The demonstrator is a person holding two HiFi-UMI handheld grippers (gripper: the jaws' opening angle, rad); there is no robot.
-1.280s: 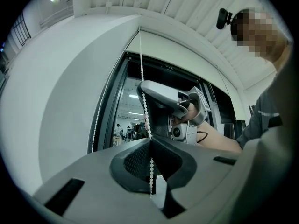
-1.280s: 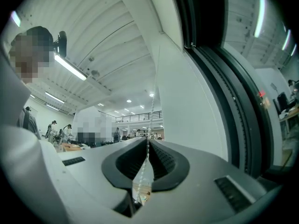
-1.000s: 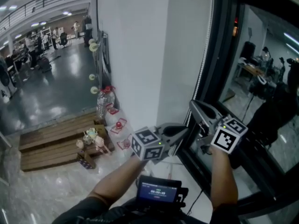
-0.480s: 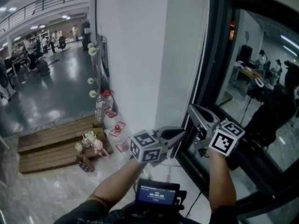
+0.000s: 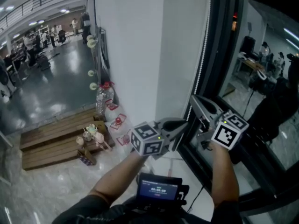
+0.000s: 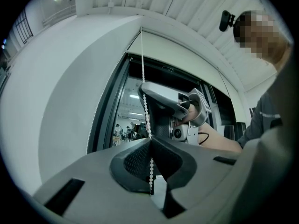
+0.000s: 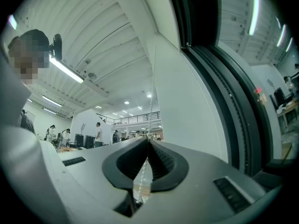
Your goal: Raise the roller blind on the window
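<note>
Bead chain (image 6: 145, 106) hangs vertical (roller blind's cord); left gripper (image 6: 150, 141) and right gripper (image 7: 148, 143) fingers both clench it.

My left tongs (image 6: 150, 140) and right tongs (image 7: 148, 143) are matt grey plastic with cross-hatched pads (image 6: 136, 161). The bead chain (image 6: 145, 111) is small, glossy white beads. The wall (image 5: 135, 45) is smooth matt white, the window glass (image 5: 261, 83) reflective, the floor (image 5: 46, 92) glossy, the pallet (image 5: 51, 141) rough wooden planks.

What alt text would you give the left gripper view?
The left gripper has its grey jaws shut on a white beaded cord that hangs from the window's top. Behind it, a hand holds the right gripper before a black-framed window.
</note>
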